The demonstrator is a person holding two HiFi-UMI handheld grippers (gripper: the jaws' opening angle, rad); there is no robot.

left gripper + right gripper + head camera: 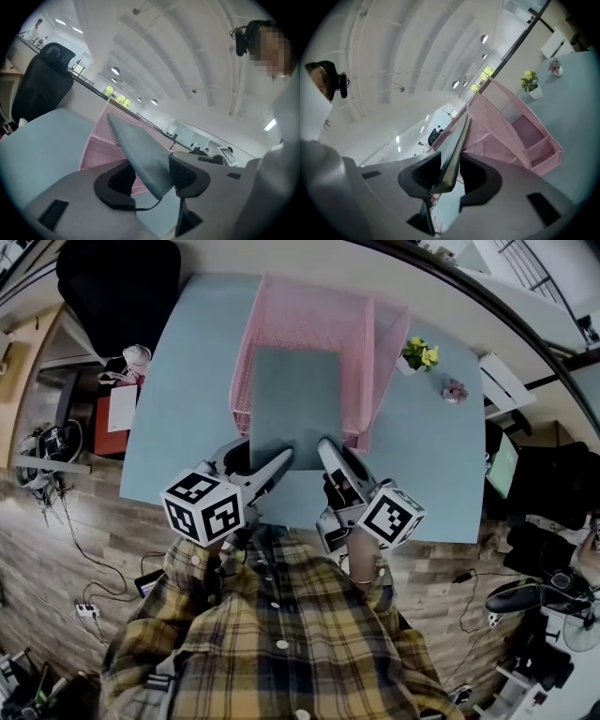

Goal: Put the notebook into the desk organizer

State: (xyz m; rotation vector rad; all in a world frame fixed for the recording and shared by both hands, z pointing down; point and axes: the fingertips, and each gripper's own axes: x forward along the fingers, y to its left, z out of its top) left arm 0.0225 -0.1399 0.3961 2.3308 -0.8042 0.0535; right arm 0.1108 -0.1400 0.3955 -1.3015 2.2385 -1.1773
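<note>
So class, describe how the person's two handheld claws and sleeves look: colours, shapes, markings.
Both the left claw and right claw have pale grey bodies with black pads. Each carries a white cube with black square markers. The shirt is yellow-and-dark plaid with white buttons.

In the head view, the notebook [295, 395] covered the middle of the pink desk organizer [386, 338], so the compartments beneath it were unseen. The notebook's near corners were hidden behind the left gripper [258, 457] and the right gripper [330, 454]. The black chair [117, 282] at the far left was cut off by the top edge. A small object [455, 390] right of the flower pot [417, 357] was too small to identify. In the right gripper view, the notebook appeared edge-on and its covers were unseen.
</note>
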